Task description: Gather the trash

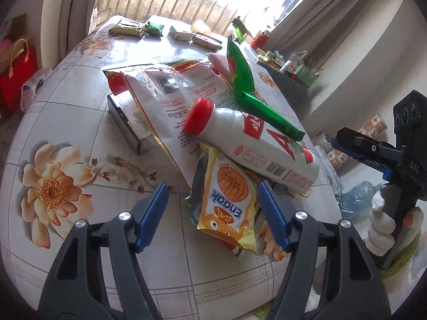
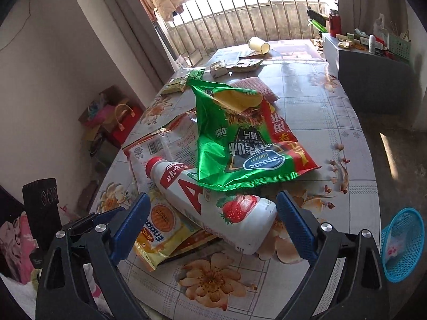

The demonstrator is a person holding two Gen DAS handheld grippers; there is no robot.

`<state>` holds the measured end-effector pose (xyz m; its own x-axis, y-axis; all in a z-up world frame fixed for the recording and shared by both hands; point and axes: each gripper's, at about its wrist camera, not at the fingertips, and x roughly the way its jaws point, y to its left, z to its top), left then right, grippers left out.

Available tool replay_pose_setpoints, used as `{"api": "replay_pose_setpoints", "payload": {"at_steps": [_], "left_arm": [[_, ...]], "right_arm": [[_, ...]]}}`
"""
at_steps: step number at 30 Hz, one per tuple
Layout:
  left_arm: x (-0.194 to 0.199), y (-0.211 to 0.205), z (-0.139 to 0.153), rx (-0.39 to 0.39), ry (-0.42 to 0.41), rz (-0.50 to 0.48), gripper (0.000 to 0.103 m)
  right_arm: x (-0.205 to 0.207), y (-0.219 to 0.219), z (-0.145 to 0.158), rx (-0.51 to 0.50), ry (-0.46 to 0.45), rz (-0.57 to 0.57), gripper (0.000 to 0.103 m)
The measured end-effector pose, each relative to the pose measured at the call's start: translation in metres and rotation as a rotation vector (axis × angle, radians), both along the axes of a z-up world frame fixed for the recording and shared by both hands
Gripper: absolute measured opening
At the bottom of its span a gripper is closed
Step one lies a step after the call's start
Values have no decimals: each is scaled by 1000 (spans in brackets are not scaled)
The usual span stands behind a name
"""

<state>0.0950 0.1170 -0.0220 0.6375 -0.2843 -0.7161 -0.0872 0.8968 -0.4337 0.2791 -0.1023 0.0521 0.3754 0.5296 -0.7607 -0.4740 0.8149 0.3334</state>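
A heap of trash lies on the flowered table (image 1: 66, 122). A white strawberry drink bottle (image 1: 256, 144) with a red cap lies on its side on top, also in the right wrist view (image 2: 213, 208). A green crisp bag (image 2: 240, 138) rests over it. A yellow Enaak snack packet (image 1: 226, 202) lies under the bottle. A white and red wrapper (image 1: 165, 101) lies behind. My left gripper (image 1: 213, 213) is open, its jaws either side of the yellow packet. My right gripper (image 2: 213, 226) is open, its jaws either side of the bottle's base.
Small packets (image 1: 128, 28) and a tipped paper cup (image 2: 258, 44) lie at the table's far end. A blue mesh basket (image 2: 403, 242) sits on the floor at the right. A dark cabinet (image 2: 373, 80) with clutter stands beyond the table. Red bags (image 1: 16, 77) stand by the wall.
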Motion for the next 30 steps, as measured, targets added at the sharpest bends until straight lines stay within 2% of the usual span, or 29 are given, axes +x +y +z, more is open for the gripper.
{"api": "replay_pose_setpoints", "payload": {"at_steps": [1,3,7,12,15,18,21,25,30], "left_arm": [[3,0,-3,-5,9,-9,58],[8,-1,-8,-4,36,-25,47],[6,-4,-14,39,62,-28,31],[4,-1,-22,19,94,-28,10],[-2,0,-24,8,103,-31,3],[-8,2,-21,3,91,-30,0],[-13,6,-19,4,86,-21,0],[-14,13,-19,-14,92,-12,0],[-13,21,-20,-31,89,-4,0]], "right_arm": [[2,8,2,-21,-5,35,92],[2,26,8,-66,-30,116,91],[5,67,13,-137,-64,302,90],[23,115,-12,-280,-25,433,82],[30,132,-28,-372,-7,471,82],[37,137,-43,-453,9,466,82],[38,138,-51,-476,43,442,73],[34,132,-50,-454,76,388,71],[22,109,-49,-360,185,266,63]]}}
